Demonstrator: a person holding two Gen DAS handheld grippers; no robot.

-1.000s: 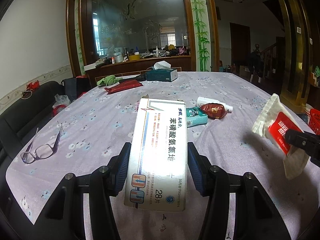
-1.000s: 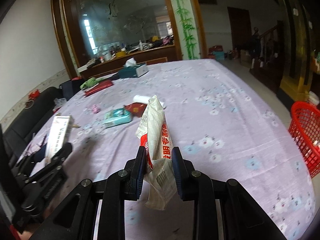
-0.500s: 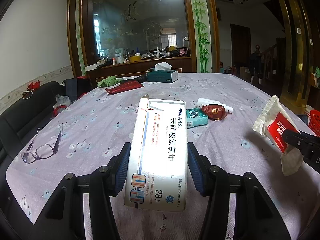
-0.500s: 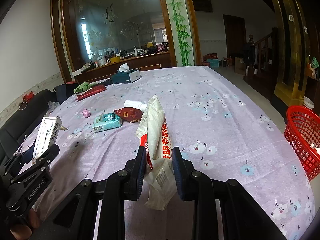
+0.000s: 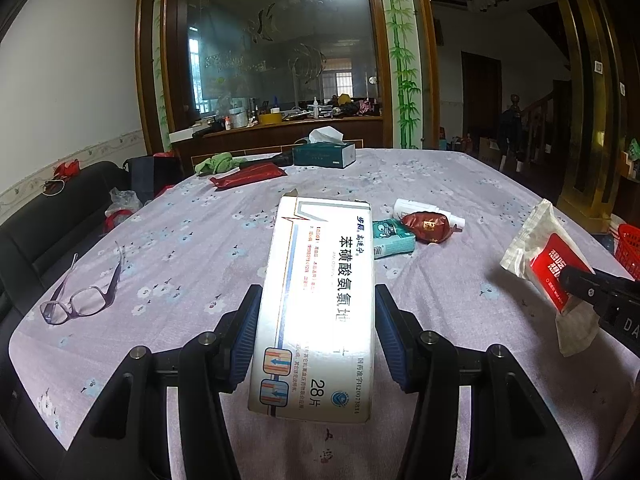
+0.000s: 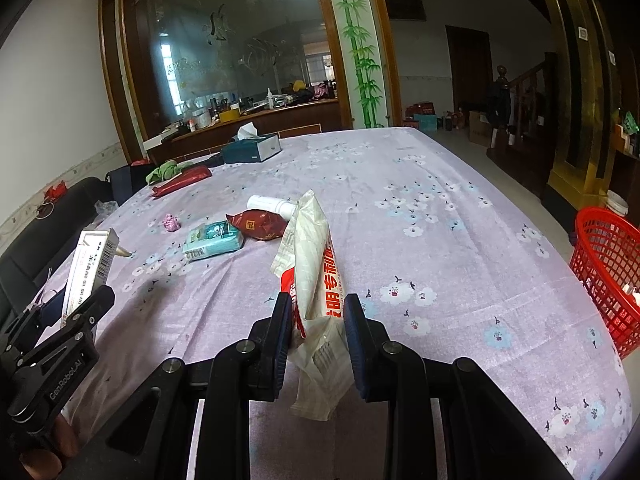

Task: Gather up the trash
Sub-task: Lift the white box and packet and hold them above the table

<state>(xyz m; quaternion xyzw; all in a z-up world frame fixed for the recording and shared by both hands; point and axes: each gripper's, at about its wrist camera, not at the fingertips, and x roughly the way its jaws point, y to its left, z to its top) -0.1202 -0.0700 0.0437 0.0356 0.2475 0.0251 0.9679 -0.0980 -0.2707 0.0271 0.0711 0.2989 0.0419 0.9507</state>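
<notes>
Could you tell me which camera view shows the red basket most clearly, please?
The right wrist view: the red basket shows its rim and mesh wall beside the table. In the left wrist view only a sliver of it shows at the right edge.

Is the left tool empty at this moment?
No, the left tool is shut on a white medicine box, pinched between its blue pads.

A glossy white cardboard medicine box (image 5: pixel 320 312) and a crinkly white-and-red plastic wrapper (image 6: pixel 316 292) sit above a matt lilac floral cloth tablecloth (image 6: pixel 440 240), beside a red plastic mesh basket (image 6: pixel 608 276).
</notes>
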